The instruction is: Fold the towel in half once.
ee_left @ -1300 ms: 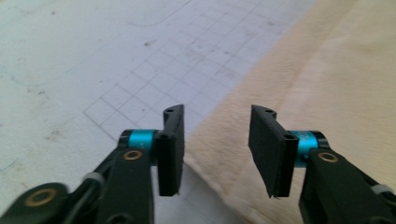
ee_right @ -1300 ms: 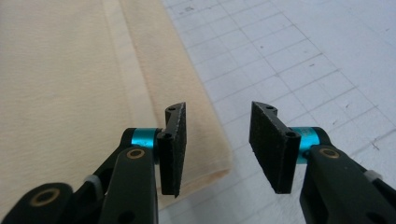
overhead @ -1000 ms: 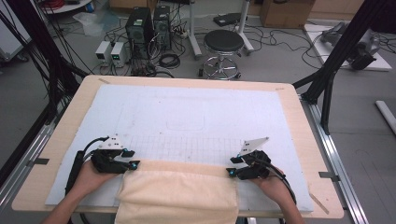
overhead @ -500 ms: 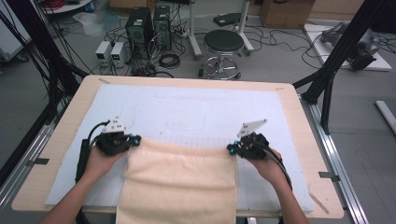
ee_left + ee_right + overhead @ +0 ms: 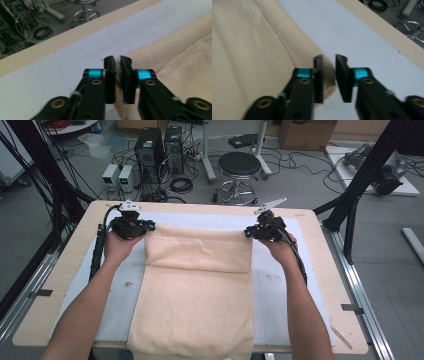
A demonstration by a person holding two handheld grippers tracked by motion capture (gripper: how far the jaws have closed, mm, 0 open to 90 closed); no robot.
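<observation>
Spreading step, near its end: towel [image 5: 197, 285] lies flat on the counter [image 5: 75, 270], far edge rolled. Left claw [image 5: 148, 226] and right claw [image 5: 248, 234] just opening, each corner loose between slack jaws (not pinched). Next: withdraw clear.

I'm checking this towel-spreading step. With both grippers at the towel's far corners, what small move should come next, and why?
Probably draw both grippers back off the corners. The towel already lies stretched toward the table's far edge, and the jaws of the left gripper and right gripper have just been opening: cloth sits between them with a gap showing, so the corners look released. A fold remains across the far part.
</observation>
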